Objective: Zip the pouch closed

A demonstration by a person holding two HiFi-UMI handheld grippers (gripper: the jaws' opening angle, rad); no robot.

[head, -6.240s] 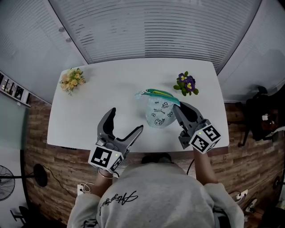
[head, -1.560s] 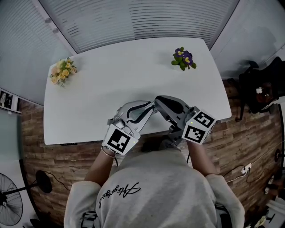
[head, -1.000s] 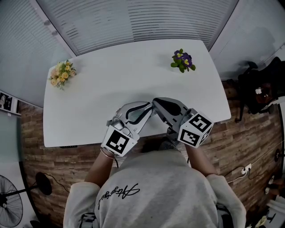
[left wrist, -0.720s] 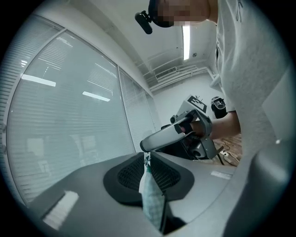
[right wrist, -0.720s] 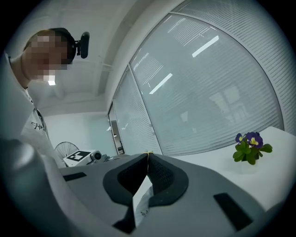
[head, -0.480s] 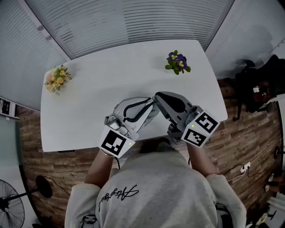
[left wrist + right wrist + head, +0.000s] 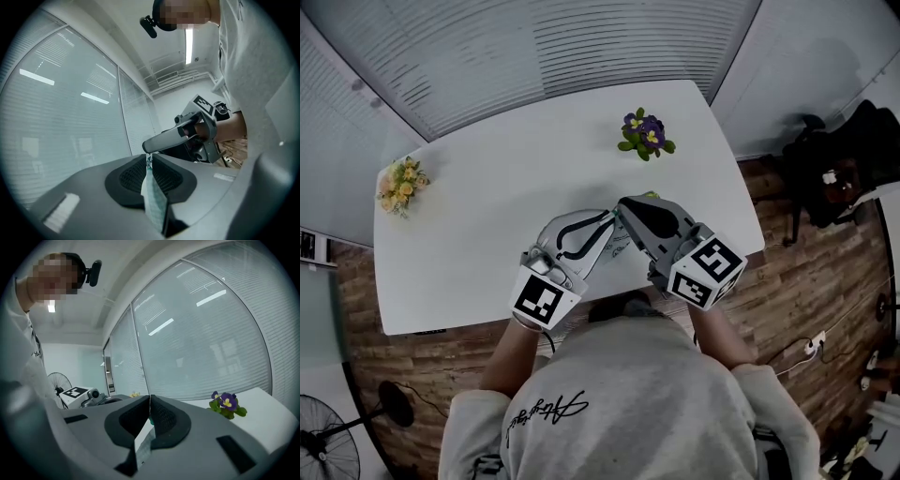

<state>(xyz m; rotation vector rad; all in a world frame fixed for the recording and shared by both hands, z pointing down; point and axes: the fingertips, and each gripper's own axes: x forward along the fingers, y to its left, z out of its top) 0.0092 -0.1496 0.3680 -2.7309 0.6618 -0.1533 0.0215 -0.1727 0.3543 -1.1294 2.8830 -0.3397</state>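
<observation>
At the lower middle of the head view, over the near edge of the white table, the two claws meet tip to tip. The left gripper has its jaws nearly together, pinching the thin patterned pouch edge-on between its pads. The right gripper is pressed fully together on a pale fold of the pouch. In the left gripper view its tip touches the pouch's top corner, just above the left pads.
</observation>
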